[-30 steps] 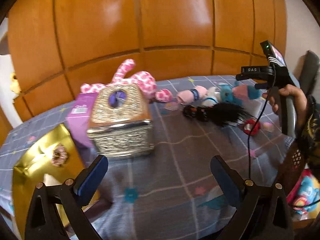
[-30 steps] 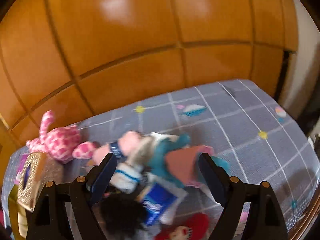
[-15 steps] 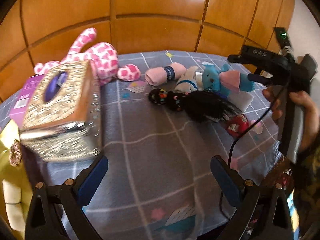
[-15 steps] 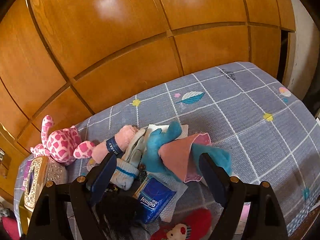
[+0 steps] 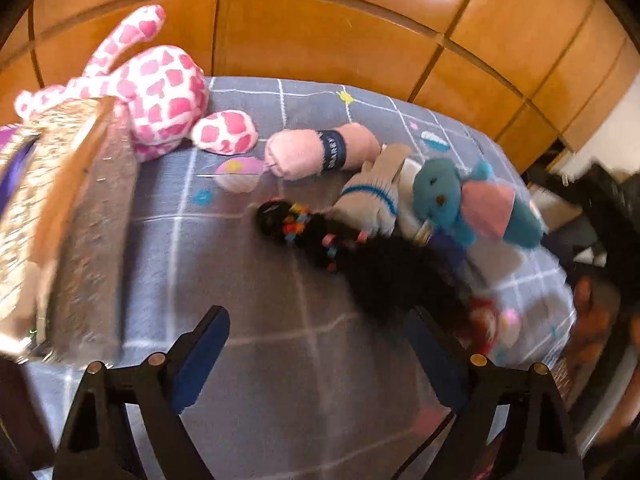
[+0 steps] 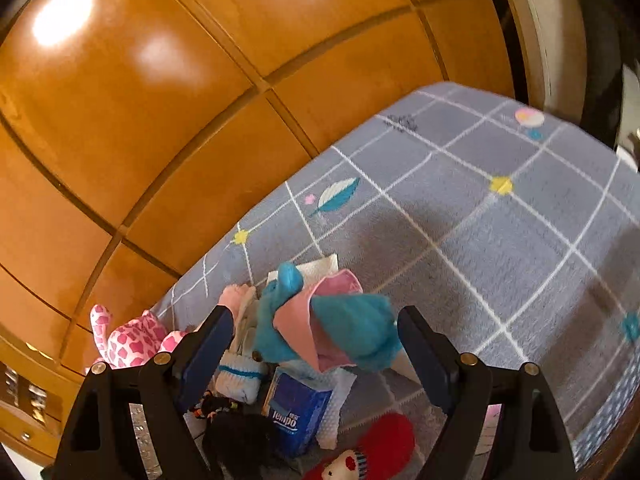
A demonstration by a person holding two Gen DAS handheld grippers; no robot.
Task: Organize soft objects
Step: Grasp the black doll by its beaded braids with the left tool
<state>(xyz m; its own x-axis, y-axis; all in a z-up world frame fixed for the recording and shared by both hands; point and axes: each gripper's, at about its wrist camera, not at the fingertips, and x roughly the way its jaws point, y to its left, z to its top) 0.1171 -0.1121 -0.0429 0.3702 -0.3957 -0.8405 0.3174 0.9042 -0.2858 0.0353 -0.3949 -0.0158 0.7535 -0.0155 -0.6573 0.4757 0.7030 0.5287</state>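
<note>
Soft things lie on a grey checked cloth: a pink spotted plush, a rolled pink towel, a white sock, a teal-and-pink plush, a black hairy toy and a small red doll. My left gripper is open and empty above the cloth, short of the black toy. My right gripper is open, above the teal plush, the sock and the red doll.
A shiny gold tissue box stands at the left. A blue tissue pack lies under the teal plush. Wooden panelling backs the table. The cloth's right part shows only its pattern. The other hand is at the right edge.
The left gripper has swung right and closer to the toys; the gold box slid to the left edge. The right gripper has tilted and moved nearer the teal plush. Both stay open.
</note>
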